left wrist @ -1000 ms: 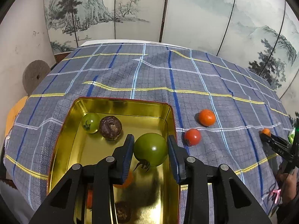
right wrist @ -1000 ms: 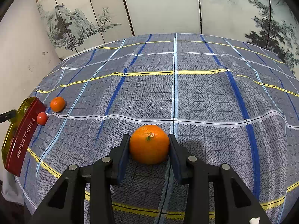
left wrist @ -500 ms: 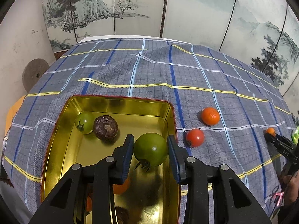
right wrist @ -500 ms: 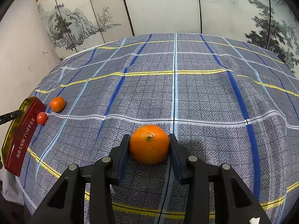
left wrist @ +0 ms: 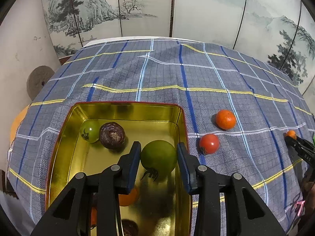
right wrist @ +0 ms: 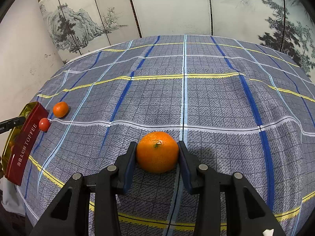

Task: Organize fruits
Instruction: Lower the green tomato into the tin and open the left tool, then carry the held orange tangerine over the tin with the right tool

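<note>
Over the gold tin point(left wrist: 126, 110) my left gripper point(left wrist: 159, 153) has a large green tomato point(left wrist: 158, 157) between its pads. Its jaws are opening, and a thin gap shows at the right pad. Inside the tin lie a small green tomato point(left wrist: 89, 130), a dark brown fruit point(left wrist: 112, 135) and an orange fruit point(left wrist: 128, 198). On the cloth my right gripper point(right wrist: 157, 149) is shut on a big orange point(right wrist: 157, 152), with both pads against its sides. A red tomato point(left wrist: 209, 144) and a mandarin point(left wrist: 225, 119) lie just right of the tin.
A checked blue-grey cloth point(right wrist: 196, 102) covers the whole table. The tin's red side point(right wrist: 23, 143) reads TOFFEE and stands at the table's left edge. Painted folding screens point(left wrist: 147, 9) close off the back. A round stone disc point(left wrist: 38, 81) leans on the left wall.
The left jaws have widened slightly around the green tomato, and the left view has shifted a little over the tin. The right gripper and its orange have not moved.
</note>
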`<state>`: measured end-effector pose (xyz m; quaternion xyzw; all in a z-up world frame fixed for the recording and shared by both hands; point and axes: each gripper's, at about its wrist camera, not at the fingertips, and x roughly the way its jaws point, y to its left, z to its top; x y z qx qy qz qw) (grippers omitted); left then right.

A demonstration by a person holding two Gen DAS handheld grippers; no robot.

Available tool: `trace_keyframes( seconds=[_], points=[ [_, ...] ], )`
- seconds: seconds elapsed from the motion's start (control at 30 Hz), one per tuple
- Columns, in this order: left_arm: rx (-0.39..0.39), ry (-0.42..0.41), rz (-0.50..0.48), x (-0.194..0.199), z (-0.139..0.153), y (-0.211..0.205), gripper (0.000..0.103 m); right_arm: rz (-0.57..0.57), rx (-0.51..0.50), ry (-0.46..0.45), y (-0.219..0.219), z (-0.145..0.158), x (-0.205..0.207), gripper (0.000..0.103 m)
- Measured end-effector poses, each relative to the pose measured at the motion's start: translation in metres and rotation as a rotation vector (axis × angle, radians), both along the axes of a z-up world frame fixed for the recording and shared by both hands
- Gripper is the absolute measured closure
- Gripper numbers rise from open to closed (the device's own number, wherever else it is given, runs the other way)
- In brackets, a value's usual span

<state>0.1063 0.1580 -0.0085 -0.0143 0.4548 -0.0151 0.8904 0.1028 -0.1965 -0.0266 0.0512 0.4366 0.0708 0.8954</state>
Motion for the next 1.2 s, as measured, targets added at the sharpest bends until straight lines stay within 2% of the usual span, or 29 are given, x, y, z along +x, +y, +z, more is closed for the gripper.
trace_keyframes(
  seconds=[0.07, 0.13, 0.17, 0.53, 0.9, 1.2],
  points=[
    [0.003, -0.013, 0.008, -0.001, 0.002, 0.001, 0.045, 0.000, 0.000, 0.000, 0.000, 0.000, 0.000, 0.065],
    [0.012, -0.044, 0.021, -0.004, 0.007, 0.001, 0.035, 0.000, 0.000, 0.000, 0.000, 0.000, 0.000, 0.065],
    [0.015, -0.065, 0.025, -0.007, 0.011, 0.001, 0.034, 0.000, 0.000, 0.000, 0.000, 0.000, 0.000, 0.065],
    [0.046, -0.096, 0.040, -0.024, 0.025, -0.006, 0.030, 0.000, -0.002, 0.000, 0.001, 0.000, 0.000, 0.065],
    [0.081, -0.162, 0.119, -0.068, 0.045, -0.009, 0.024, 0.000, -0.006, 0.001, 0.000, -0.001, 0.000, 0.065],
    [0.096, -0.175, 0.115, -0.098, 0.049, -0.012, 0.022, 0.002, -0.013, -0.001, -0.001, 0.000, -0.003, 0.065]
  ],
)
